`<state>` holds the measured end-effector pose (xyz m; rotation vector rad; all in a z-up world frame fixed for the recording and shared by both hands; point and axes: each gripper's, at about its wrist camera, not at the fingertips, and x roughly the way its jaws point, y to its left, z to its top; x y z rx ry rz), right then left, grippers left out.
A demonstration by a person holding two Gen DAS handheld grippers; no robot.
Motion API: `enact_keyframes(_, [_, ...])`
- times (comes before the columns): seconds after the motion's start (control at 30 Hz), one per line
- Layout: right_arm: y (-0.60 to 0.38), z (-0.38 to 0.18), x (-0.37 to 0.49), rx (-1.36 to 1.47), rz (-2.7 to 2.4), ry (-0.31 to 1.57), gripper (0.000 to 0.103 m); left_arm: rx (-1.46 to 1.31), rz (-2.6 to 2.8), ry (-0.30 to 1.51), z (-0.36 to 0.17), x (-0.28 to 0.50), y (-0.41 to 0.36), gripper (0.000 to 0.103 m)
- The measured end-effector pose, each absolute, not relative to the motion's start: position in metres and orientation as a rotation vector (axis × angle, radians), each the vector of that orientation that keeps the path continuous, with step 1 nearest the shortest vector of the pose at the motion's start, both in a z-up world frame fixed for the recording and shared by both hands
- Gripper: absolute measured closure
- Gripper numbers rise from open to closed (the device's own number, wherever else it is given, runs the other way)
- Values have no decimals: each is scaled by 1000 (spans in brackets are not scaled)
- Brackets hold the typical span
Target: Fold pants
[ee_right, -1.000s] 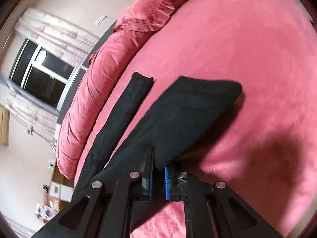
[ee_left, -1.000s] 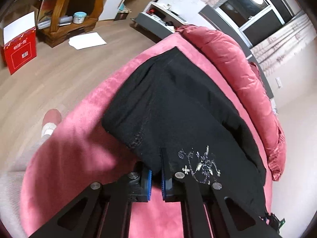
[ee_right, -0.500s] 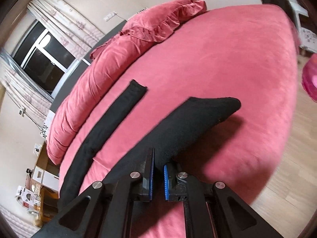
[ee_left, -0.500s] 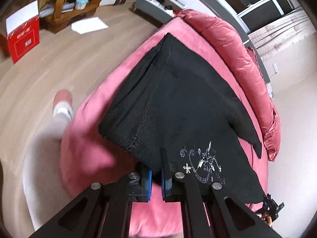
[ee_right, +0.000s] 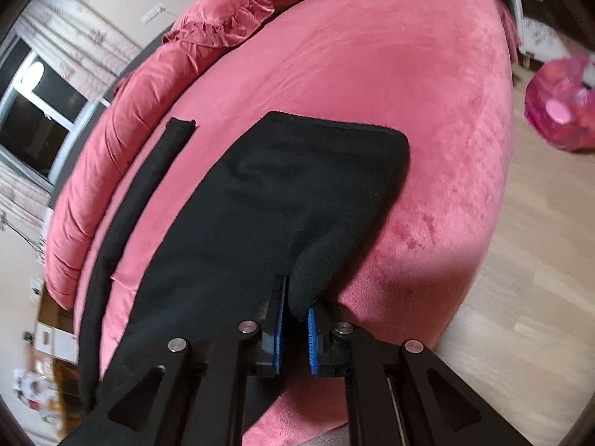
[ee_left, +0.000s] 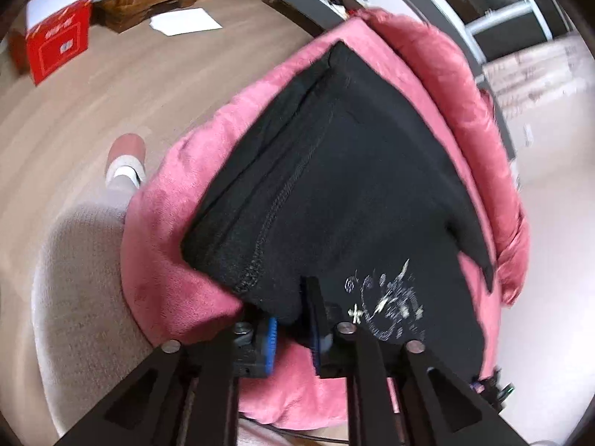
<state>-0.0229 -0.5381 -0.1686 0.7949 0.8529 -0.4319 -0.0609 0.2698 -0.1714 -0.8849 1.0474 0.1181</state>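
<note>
Pants (ee_left: 353, 186) bunch between both grippers' pinching jaws.

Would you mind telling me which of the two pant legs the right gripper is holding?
The right gripper holds the wide, nearer pant leg, its fabric bunched between the jaws; the narrow pant leg lies flat beside the pillows, untouched.

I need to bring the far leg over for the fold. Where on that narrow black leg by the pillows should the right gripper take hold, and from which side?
Grip the far leg at its cuff end, coming from the open bed side, not the pillow side. It lies flat and straight, cuff exposed. The right gripper is shut on the near leg, so it must release first.
</note>
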Motion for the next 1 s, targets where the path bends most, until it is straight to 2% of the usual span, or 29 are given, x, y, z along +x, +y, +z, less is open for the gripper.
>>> enact_keyframes(0.07, [-536,-156,-26,722,-525,858,65,-912,166,1007,-161,-68,280,79])
enact_keyframes(0.1, [-535,-148,-28,670,-580,849,51,-912,189,977,-153,-71,285,78])
enact_keyframes(0.13, [-533,-139,-31,621,-624,829,45,-902,212,937,-144,-74,291,75])
enact_keyframes(0.3, [-505,-94,-18,394,-590,749,45,-781,384,727,-101,-93,311,68])
enact_keyframes(0.47, [-434,-77,24,194,-383,750,44,-719,352,751,-93,-75,306,61])
enact_keyframes(0.57, [-390,-79,49,168,-235,765,38,-701,270,799,-97,-57,289,54])
enact_keyframes(0.8, [-273,-115,101,130,44,846,38,-563,149,814,-86,2,237,52])
enact_keyframes(1.0, [-194,-148,117,3,150,857,38,-494,224,852,-89,63,232,46])
